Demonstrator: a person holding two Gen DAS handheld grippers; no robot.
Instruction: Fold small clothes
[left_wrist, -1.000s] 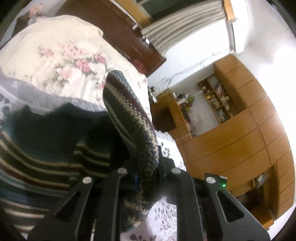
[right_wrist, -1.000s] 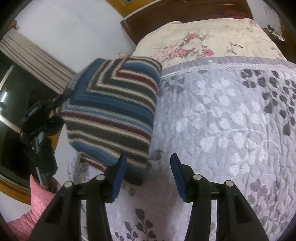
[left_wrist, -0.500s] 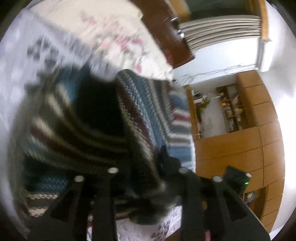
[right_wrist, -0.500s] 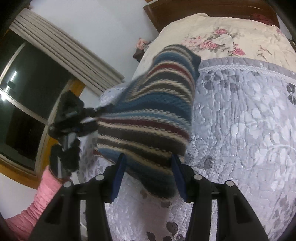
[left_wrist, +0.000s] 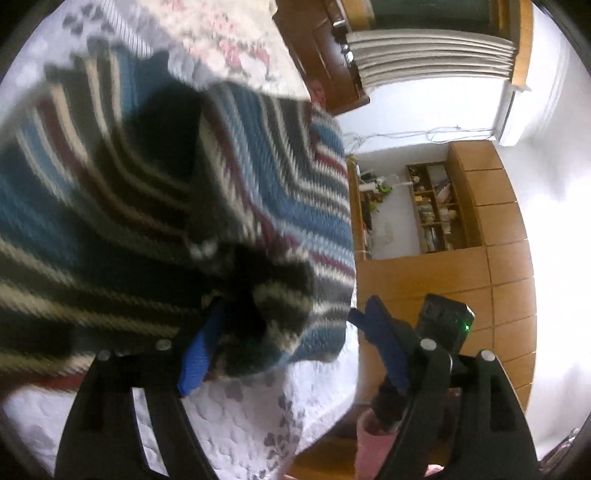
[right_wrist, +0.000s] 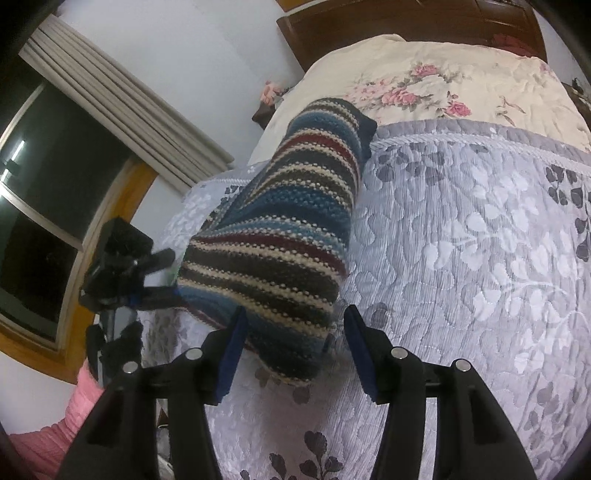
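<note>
The striped knit garment (right_wrist: 280, 236) — chunky wool in blue, maroon, cream and dark bands — lies doubled over on the quilted grey bedspread (right_wrist: 461, 258), whose stitched surface carries a leaf pattern; beyond it sits a cream floral cover (right_wrist: 424, 77). The right gripper (right_wrist: 291, 347) is spread wide, blue-padded fingers either side of the garment's near corner; the left gripper (left_wrist: 284, 347) also stands apart, a bunched fold of knit lying between its fingers — not pinched.
</note>
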